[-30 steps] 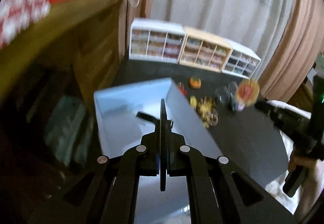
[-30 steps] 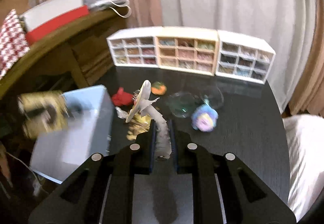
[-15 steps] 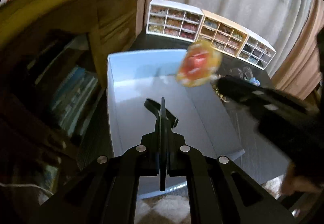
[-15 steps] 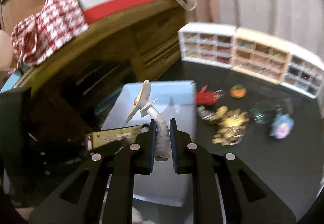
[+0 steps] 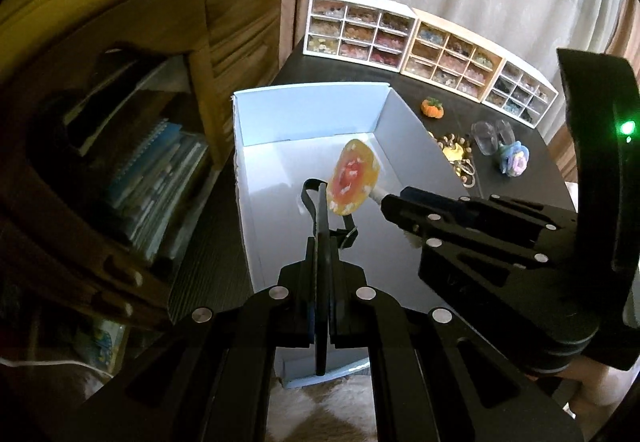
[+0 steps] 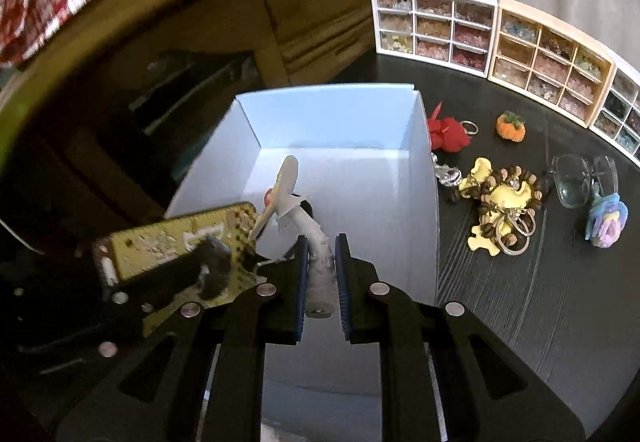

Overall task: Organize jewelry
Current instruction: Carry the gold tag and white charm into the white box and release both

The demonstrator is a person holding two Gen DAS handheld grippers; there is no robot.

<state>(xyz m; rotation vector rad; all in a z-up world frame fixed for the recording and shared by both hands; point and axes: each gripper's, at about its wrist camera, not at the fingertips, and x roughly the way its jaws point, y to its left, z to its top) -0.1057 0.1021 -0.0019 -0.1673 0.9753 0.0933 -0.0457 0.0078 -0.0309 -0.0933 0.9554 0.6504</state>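
A light blue open box (image 5: pixel 280 118) (image 6: pixel 424 202) stands at the left of the black table. My left gripper (image 5: pixel 322 242) is shut on a flat card, seen edge-on in its own view and as a yellow patterned card (image 6: pixel 176 246) in the right wrist view, with a black clip above the box. My right gripper (image 6: pixel 320 262) is shut on the grey stem of a mushroom charm (image 6: pixel 286 186); its orange-red cap (image 5: pixel 352 178) hangs over the box, close to the card.
Loose jewelry lies right of the box: a red charm (image 6: pixel 448 132), a pumpkin (image 6: pixel 510 126), a pile of yellow pendants and beads (image 6: pixel 500 202), clear cups (image 6: pixel 572 182), a blue flower (image 6: pixel 606 222). Bead drawers (image 6: pixel 436 26) line the back. A wooden desk (image 5: pixel 160 22) stands left.
My right gripper carried the mushroom charm left from the jewelry pile to over the box. My left gripper with the card swung left and now points down into the box.
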